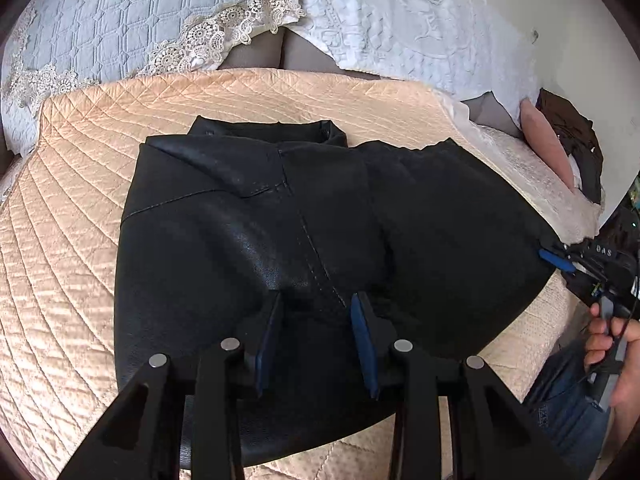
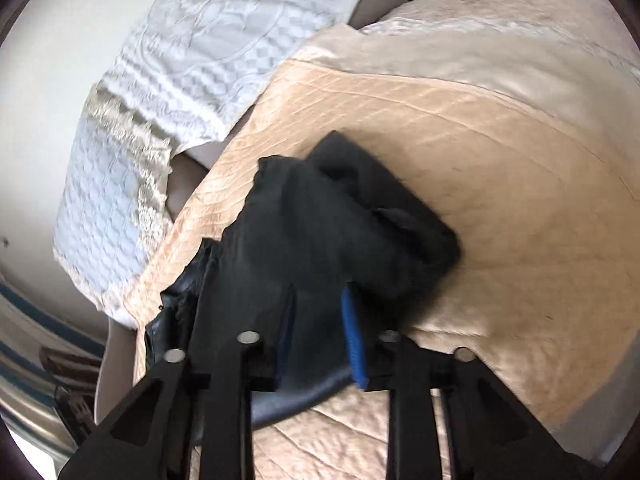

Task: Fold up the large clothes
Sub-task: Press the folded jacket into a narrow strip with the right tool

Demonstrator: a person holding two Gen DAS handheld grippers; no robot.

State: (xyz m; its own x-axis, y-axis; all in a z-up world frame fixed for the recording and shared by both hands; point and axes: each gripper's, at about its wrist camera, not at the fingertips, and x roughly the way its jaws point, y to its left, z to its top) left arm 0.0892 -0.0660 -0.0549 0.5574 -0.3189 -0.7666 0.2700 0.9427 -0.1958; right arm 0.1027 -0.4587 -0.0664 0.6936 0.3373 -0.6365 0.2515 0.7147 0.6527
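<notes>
Black leather jacket (image 1: pixel 320 240), partly folded, lies on a peach quilted bedspread (image 1: pixel 72 240), collar toward twelve o'clock in the left wrist view. Left gripper (image 1: pixel 316 312): jaws part-open over the jacket's near hem; a grip on it cannot be told. Right gripper (image 2: pixel 318 308), at three o'clock in the left wrist view, has its jaws clamped on the jacket's edge. White embossed cover (image 1: pixel 420 20) lies beyond.
</notes>
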